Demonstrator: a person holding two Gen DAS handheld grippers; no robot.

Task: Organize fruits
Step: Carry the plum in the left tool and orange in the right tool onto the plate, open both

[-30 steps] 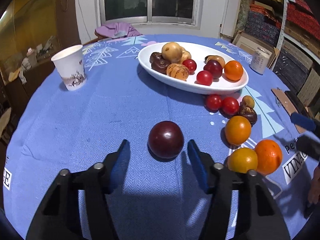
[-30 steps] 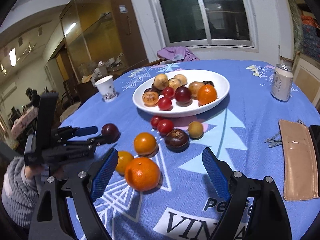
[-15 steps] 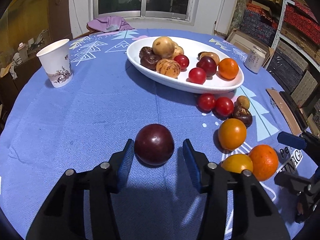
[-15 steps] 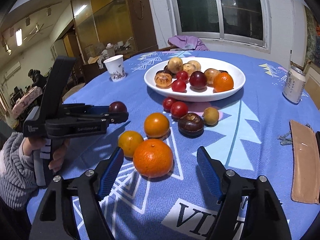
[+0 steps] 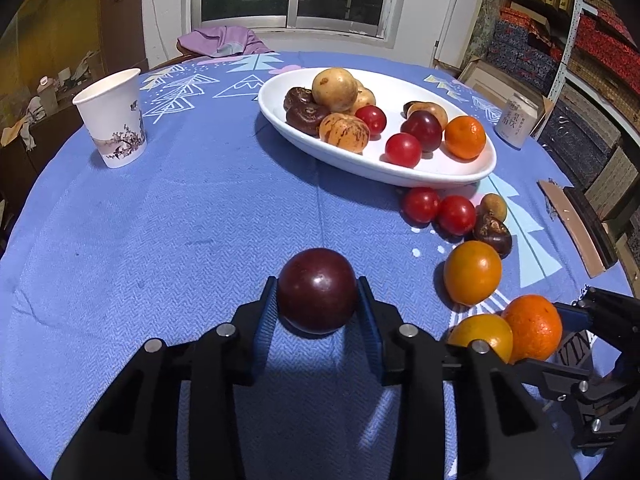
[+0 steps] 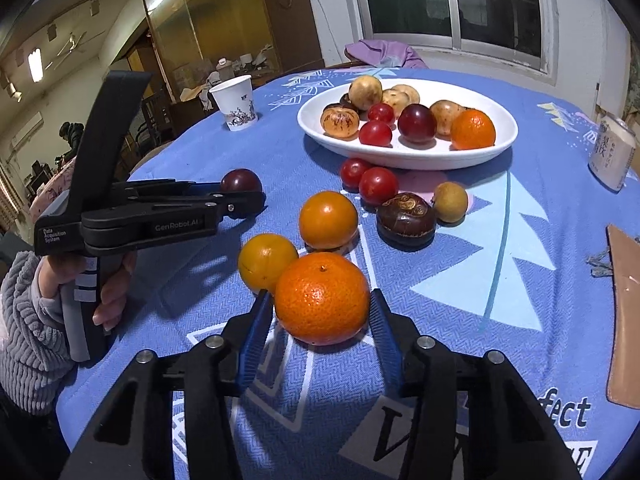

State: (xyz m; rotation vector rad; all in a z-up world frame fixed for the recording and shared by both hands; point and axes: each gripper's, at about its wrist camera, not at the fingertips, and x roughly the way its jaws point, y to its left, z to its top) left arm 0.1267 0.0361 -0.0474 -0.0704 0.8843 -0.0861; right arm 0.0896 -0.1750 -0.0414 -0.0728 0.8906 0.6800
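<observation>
A white paper cup stands upright on the blue patterned tablecloth. A drink can stands near the far edge; a tan flat piece, possibly a pouch, lies nearby.

Left tongs: black plastic frame, blue ribbed pads, silver screw heads at the finger joints. White lettering on the side reads "GenRobot.AI" and "Data Acquisition System". Grey-and-black pistol handle. Right tongs: same black build, blue pads, silver screws. Left hand emerges from a fuzzy grey knit sleeve.
</observation>
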